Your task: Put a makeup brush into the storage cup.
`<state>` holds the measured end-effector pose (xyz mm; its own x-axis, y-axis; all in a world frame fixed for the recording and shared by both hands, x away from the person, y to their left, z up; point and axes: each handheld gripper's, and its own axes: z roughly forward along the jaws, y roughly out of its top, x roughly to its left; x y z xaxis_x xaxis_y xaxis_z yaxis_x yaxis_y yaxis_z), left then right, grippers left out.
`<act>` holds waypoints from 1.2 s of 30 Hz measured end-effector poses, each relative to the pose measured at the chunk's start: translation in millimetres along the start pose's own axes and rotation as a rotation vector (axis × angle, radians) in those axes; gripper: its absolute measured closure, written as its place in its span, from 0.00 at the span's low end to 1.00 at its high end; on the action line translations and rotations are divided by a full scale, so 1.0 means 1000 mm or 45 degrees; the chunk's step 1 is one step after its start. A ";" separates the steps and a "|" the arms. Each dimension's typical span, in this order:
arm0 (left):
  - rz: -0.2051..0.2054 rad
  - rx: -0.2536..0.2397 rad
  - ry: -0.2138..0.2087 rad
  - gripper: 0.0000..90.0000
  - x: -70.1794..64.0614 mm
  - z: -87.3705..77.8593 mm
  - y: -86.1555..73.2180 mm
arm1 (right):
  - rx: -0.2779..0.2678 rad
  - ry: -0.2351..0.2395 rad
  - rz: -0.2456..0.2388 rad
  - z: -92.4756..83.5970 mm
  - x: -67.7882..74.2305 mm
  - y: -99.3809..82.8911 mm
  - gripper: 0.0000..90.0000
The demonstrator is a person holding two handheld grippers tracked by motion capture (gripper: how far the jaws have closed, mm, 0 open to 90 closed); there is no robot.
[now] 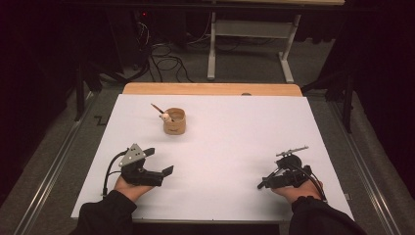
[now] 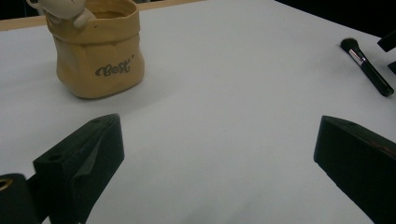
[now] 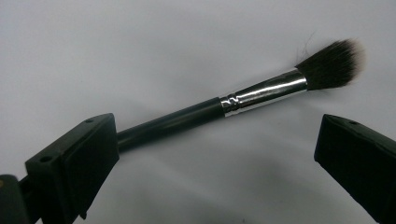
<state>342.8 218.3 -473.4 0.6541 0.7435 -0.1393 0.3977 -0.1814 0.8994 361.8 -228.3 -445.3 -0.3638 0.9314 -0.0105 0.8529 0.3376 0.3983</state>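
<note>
With its 2 jaws spread wide, the right gripper [image 3: 215, 154] should probably center over the makeup brush [image 3: 224, 105] handle just ahead before closing.

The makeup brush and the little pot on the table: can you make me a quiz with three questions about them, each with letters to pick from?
1. Where does the makeup brush lie?
A. Inside the pot
B. On the white table, in front of the right claw
C. On the floor

2. What colour is the pot?
A. Tan
B. Blue
C. Green

3. How do the jaws of the left claw stand?
A. Shut on the brush
B. Shut on the pot
C. Wide apart, holding nothing

Answers:
1. B: the right gripper view shows the brush flat on the white table ahead of the right claw.
2. A: the left gripper view shows a tan pot with dark lettering.
3. C: bare table shows between the two jaws.
</note>
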 end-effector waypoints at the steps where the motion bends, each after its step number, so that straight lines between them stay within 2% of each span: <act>1: -0.001 0.000 0.000 0.02 0.000 0.000 0.000 | 0.001 0.001 0.000 0.001 0.001 0.001 0.01; 10: 0.001 0.001 0.003 0.02 0.000 -0.001 0.000 | 0.022 0.022 0.028 0.006 0.014 0.008 0.02; 20: 0.006 0.000 -0.002 0.02 0.000 0.000 0.000 | 0.073 0.025 0.058 0.013 0.016 0.005 0.08; 24: 0.006 0.000 -0.001 0.03 -0.001 0.000 0.000 | 0.080 0.008 0.060 0.015 0.017 0.005 0.15; 29: 0.005 -0.001 -0.004 0.03 0.000 0.000 0.000 | 0.092 -0.037 0.026 0.012 0.016 0.005 0.31; 36: 0.002 -0.001 -0.005 0.03 -0.001 0.000 0.000 | 0.100 -0.054 0.001 0.009 0.016 0.005 0.51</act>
<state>342.3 218.1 -473.1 0.6572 0.7408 -0.1391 0.3960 -0.1823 0.8999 363.2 -211.0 -451.7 -0.3482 0.9361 -0.0500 0.8805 0.3449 0.3252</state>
